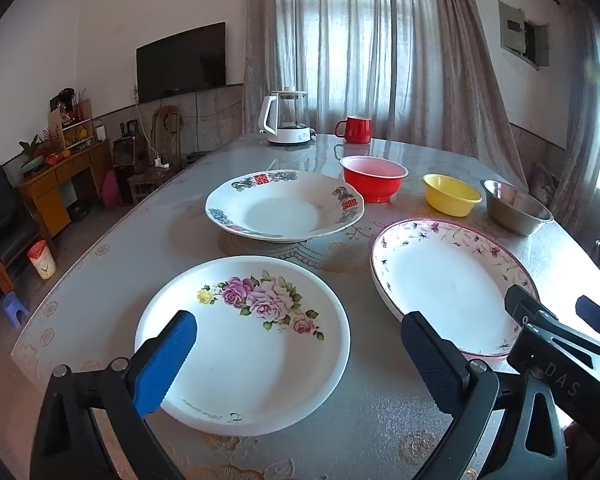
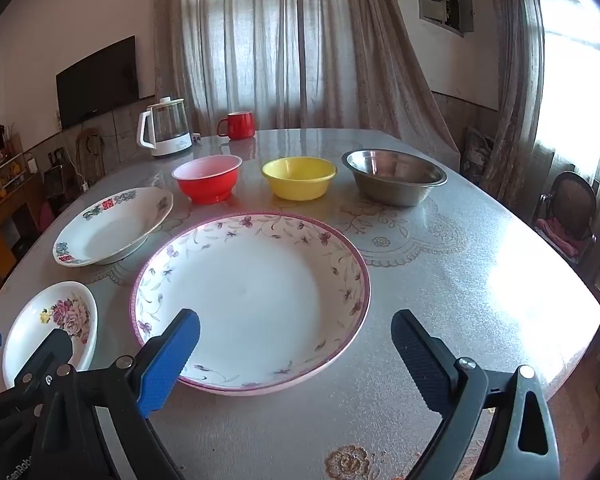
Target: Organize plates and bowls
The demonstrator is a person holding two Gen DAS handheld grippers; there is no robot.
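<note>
left gripper: jaws spread wide, nothing in them, hanging just over the near rose plate
rose plate: near left on the surface, sitting alone
crest plate: deeper one, behind the rose plate, mid-left
vine plate: biggest, near centre, just right of the rose plate
right gripper: jaws also gaping, empty, above the vine plate's near rim
bowls: far row, well apart: red bowl, yellow bowl, steel bowl
back edge: kettle and red mug, far left
</note>
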